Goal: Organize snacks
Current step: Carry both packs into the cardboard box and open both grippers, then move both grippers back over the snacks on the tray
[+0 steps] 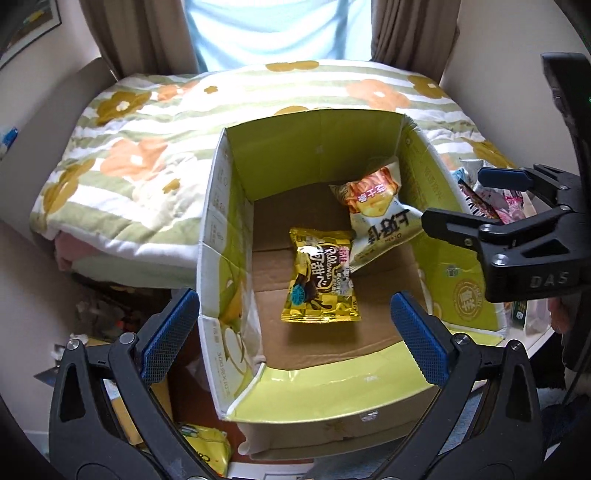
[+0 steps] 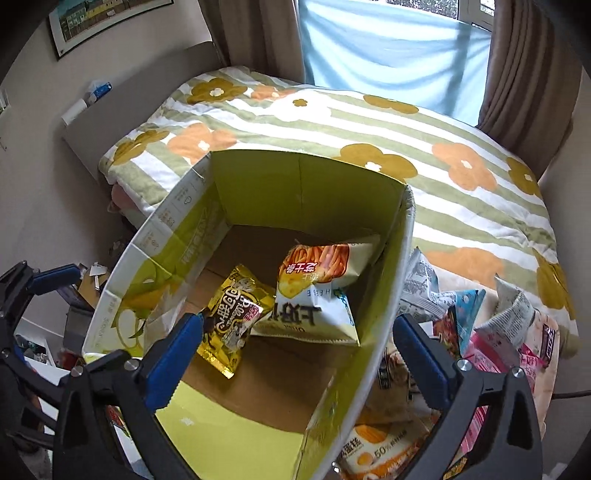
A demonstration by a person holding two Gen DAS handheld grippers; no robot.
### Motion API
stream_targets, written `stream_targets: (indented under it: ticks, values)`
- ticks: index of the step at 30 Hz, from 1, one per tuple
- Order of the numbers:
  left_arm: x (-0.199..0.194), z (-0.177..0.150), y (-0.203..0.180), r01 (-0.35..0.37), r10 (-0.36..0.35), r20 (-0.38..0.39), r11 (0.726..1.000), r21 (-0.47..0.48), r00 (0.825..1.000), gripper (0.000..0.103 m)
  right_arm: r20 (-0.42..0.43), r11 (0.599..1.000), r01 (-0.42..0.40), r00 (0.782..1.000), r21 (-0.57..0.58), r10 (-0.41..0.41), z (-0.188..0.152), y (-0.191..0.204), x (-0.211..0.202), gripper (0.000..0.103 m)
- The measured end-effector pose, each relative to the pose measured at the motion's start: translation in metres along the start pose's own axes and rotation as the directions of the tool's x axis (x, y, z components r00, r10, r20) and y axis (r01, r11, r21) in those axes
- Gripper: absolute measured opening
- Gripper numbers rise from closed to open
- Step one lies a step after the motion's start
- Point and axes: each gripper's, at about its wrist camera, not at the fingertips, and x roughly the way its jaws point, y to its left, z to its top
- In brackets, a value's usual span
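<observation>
- The cardboard box stands open beside the flowered quilt.
- A gold snack packet lies flat on its floor, with a white crisp bag overlapping it.
- Left gripper: jaws wide, empty.
- Right gripper: jaws wide, empty, straddling the box wall.
- More snack packets lie piled outside.

Yellow-green box, gold snack packet, green-striped floral blanket, perhaps pale-blue curtain

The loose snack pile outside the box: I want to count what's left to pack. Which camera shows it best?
The right wrist view: the loose snack pile spreads beside the box, several packets visible. The left wrist view shows only a sliver, mostly hidden behind the right gripper.
</observation>
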Motion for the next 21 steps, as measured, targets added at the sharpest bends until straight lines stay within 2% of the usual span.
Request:
stream_targets:
  ticks: [7, 13, 21]
  values:
    - [-0.002, -0.002, -0.013, 0.015, -0.014, -0.012, 1.000, 0.008, 1.000, 0.103, 0.040, 0.998, -0.042, 0.998, 0.056, 0.039, -0.011, -0.013, -0.027, 0.103]
    - [-0.009, -0.001, -0.032, 0.050, -0.050, 0.003, 0.999, 0.013, 0.999, 0.103, 0.095, 0.996, 0.024, 0.995, 0.084, -0.032, -0.025, -0.036, -0.062, 0.103]
    - [-0.034, -0.008, -0.086, 0.055, -0.057, 0.059, 0.998, 0.032, 0.997, 0.103, 0.142, 0.987, 0.079, 0.985, 0.143, -0.100, -0.062, -0.089, -0.111, 0.103]
